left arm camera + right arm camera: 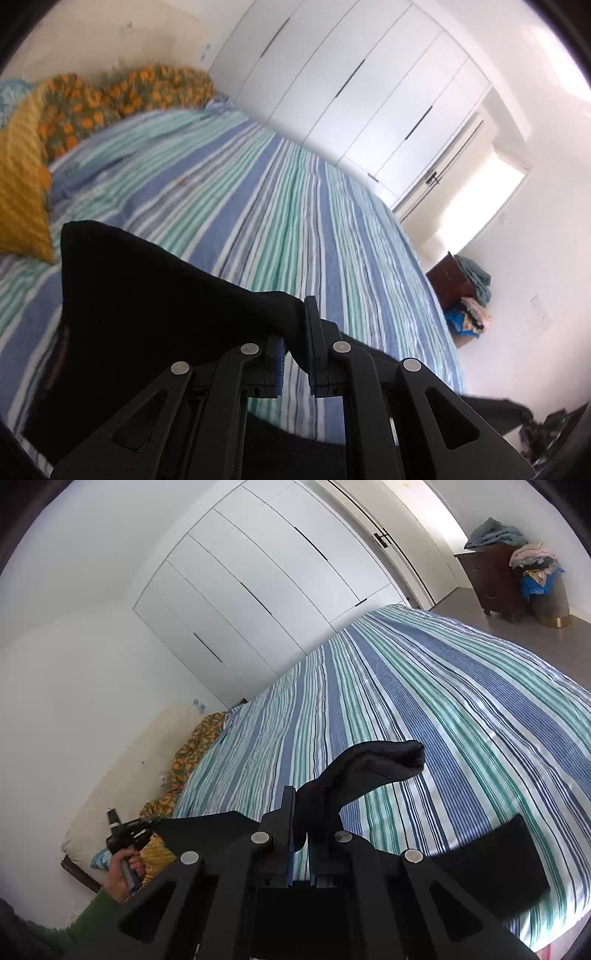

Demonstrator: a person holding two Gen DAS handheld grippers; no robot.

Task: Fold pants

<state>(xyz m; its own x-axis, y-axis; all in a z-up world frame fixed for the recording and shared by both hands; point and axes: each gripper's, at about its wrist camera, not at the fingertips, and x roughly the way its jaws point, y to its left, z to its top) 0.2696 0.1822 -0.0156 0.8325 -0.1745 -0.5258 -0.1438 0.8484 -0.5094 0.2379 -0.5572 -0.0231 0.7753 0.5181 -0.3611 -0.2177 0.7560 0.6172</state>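
Both grippers, left gripper (295, 354) and right gripper (301, 834), pinched the black fabric pants (155, 295) aloft; keeping the edge taut above the striped bedspread (258, 192) looked wisest.

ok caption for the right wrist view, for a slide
Right hand-held gripper shut on black pants, lifted above a striped bedspread.

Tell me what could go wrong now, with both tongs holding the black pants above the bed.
1. The left tongs pinch only a thin edge of the pants; it may slip out as the cloth takes load.
2. At the right tongs the cloth is bunched and a loose end flops forward, so the fold could come out uneven.
3. Much cloth hangs below, out of view; it might drag on the bedspread.
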